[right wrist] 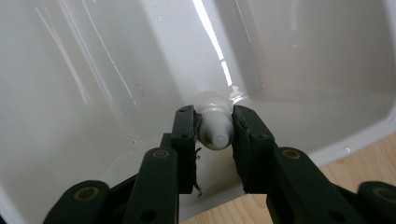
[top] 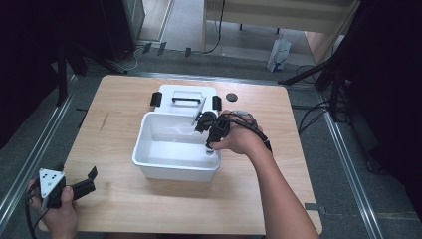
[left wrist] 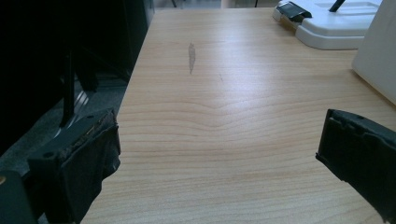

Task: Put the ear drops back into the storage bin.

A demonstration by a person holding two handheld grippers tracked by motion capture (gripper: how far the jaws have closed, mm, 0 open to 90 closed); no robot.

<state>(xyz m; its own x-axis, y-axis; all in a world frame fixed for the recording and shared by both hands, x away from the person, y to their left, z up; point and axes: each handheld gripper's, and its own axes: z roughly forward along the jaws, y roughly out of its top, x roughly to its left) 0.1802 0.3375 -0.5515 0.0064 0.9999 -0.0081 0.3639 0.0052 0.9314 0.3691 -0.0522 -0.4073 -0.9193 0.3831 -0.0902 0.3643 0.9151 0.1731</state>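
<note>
A white plastic bin (top: 149, 149) stands in the middle of the wooden table. My right gripper (top: 211, 147) reaches down into the bin's right side. In the right gripper view its jaws are shut on a small white bottle (right wrist: 215, 128) with a ribbed cap, held just above the bin's floor (right wrist: 93, 93). My left gripper (top: 89, 181) rests at the table's front left corner, far from the bin. Its jaws stand open in the left gripper view with bare table (left wrist: 219, 140) between its fingertips (left wrist: 219, 154).
The bin's white lid (top: 186, 97) with black clips lies flat behind the bin. A small dark round cap (top: 231, 96) sits on the table to the lid's right. A white bag (top: 278, 52) stands on the floor beyond the table.
</note>
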